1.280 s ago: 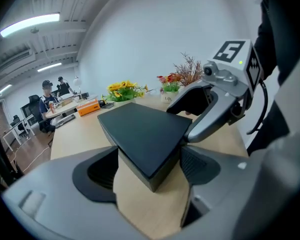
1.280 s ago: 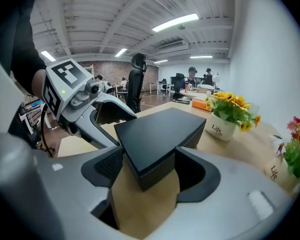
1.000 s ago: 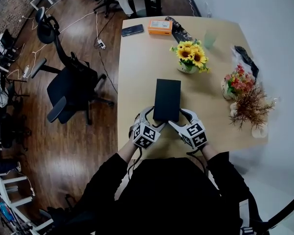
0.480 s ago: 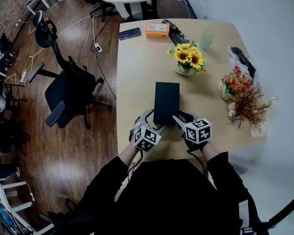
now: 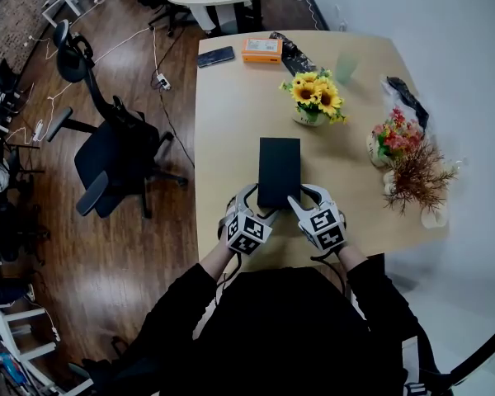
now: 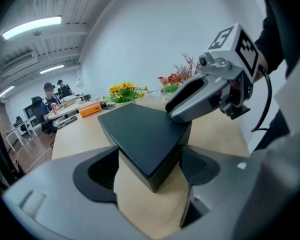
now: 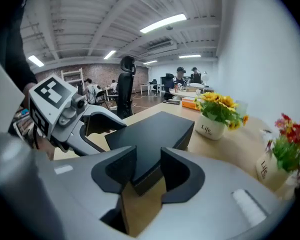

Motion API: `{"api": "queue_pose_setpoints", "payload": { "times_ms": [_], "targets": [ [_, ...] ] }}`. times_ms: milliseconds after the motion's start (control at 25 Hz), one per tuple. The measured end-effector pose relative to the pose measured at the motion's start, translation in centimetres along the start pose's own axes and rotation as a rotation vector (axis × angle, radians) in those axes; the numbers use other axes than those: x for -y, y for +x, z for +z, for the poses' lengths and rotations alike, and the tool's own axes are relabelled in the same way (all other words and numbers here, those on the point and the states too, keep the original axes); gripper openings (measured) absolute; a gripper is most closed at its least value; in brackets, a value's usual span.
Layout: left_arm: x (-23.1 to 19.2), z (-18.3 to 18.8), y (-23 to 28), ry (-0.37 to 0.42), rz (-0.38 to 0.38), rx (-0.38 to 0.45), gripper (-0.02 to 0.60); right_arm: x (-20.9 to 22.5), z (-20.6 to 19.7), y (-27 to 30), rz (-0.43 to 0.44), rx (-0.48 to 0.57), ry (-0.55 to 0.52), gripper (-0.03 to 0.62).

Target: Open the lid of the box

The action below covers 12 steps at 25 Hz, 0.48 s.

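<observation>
A long black box [image 5: 279, 172] lies lid down and closed on the wooden table [image 5: 231, 122], its short end toward me. My left gripper [image 5: 260, 203] straddles the near left corner with wide jaws, both pads against the box's sides [image 6: 140, 134]. My right gripper [image 5: 307, 198] has narrower jaws pinched on the near right corner [image 7: 150, 134]. The left gripper view shows the right gripper's finger [image 6: 200, 96] lying on the lid's edge. The left gripper [image 7: 75, 119] appears at the left of the right gripper view.
A pot of sunflowers [image 5: 315, 101] stands just beyond the box. Red flowers [image 5: 392, 143] and a dried twig plant [image 5: 421, 184] stand at the right edge. An orange box [image 5: 261, 49], a phone [image 5: 216, 56] and a green cup [image 5: 349, 66] sit at the far end. An office chair [image 5: 115, 151] is left of the table.
The right gripper's jaws have narrowed onto the box's near right corner, and that gripper rolled and settled back. The left gripper and the box have stayed put.
</observation>
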<state>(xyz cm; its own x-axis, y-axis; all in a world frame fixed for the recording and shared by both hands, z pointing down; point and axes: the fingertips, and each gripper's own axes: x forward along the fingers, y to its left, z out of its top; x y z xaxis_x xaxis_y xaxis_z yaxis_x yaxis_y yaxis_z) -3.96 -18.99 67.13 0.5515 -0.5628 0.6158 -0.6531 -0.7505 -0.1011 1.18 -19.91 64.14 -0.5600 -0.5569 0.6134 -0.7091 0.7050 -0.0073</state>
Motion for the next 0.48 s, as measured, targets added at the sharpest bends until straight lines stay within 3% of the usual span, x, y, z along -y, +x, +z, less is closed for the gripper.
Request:
{"api": "queue_pose_setpoints", "payload": {
  "times_ms": [40,80,120,200,280,400,480],
  "targets": [
    [0.1,0.0,0.0,0.004,0.000,0.001,0.365,-0.6,0.1,0.1,-0.001,-0.008,-0.076,0.126],
    [0.1,0.0,0.1,0.009,0.000,0.001,0.356,-1.3,0.2,0.2,-0.004,-0.013,-0.141,0.011],
    [0.2,0.0,0.1,0.011,0.000,0.000,0.357,-1.8,0.4,0.3,-0.009,-0.009,-0.169,0.001],
    [0.2,-0.1,0.1,0.010,0.001,-0.006,0.356,-2.1,0.8,0.1,0.004,0.027,-0.100,0.076],
    [0.2,-0.3,0.1,0.008,0.001,-0.015,0.347,-2.0,1.0,-0.7,0.046,0.058,-0.068,0.274],
    [0.1,-0.7,0.1,0.008,0.004,-0.028,0.331,-1.2,-0.7,-1.1,0.045,-0.009,-0.215,0.313],
    [0.2,-0.8,0.2,0.007,0.010,-0.033,0.331,-0.4,-2.0,-0.7,0.031,-0.056,-0.244,0.309]
  ]
}}
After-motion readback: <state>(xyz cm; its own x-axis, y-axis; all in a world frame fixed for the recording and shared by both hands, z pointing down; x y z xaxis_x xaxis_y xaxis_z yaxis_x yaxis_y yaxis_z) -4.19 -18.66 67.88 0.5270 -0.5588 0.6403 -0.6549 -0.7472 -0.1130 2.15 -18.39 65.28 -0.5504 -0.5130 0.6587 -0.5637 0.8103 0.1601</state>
